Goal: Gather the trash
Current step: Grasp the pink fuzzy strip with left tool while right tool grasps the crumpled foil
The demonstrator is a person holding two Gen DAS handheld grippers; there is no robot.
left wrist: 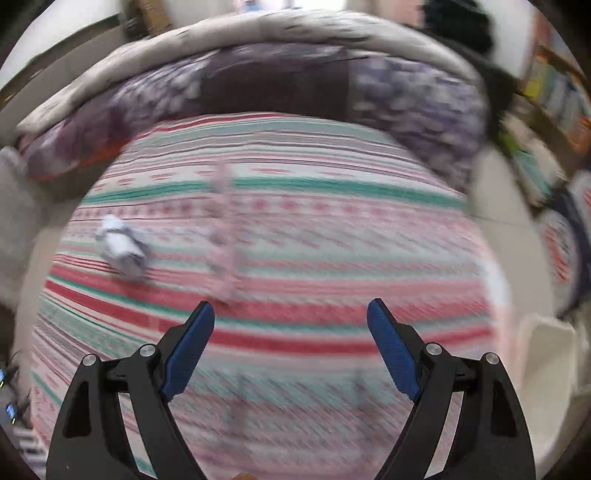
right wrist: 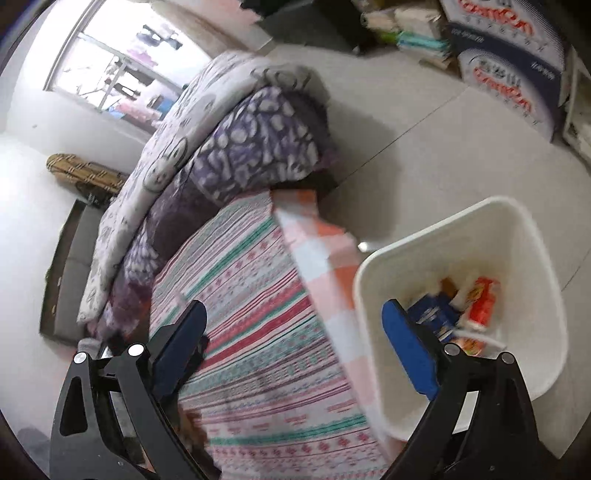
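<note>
A crumpled white paper ball (left wrist: 122,247) lies on the striped bed sheet (left wrist: 295,229), up and to the left of my left gripper (left wrist: 290,314). That gripper hovers over the sheet, open, with nothing between its blue pads. In the right wrist view a white trash bin (right wrist: 439,240) stands on the floor against the bed's side. It holds a red-orange packet (right wrist: 482,302), a blue wrapper (right wrist: 436,317) and other scraps. My right gripper (right wrist: 293,314) is open and empty above the bed's edge, its right finger over the bin's near rim.
Folded purple-and-white quilts (right wrist: 255,147) and a grey blanket (left wrist: 295,33) are piled at the bed's far end. Blue-and-white cartons (right wrist: 506,74) and stacked packs stand on the tiled floor (right wrist: 424,129) beyond the bin. A window (right wrist: 122,66) is at the upper left.
</note>
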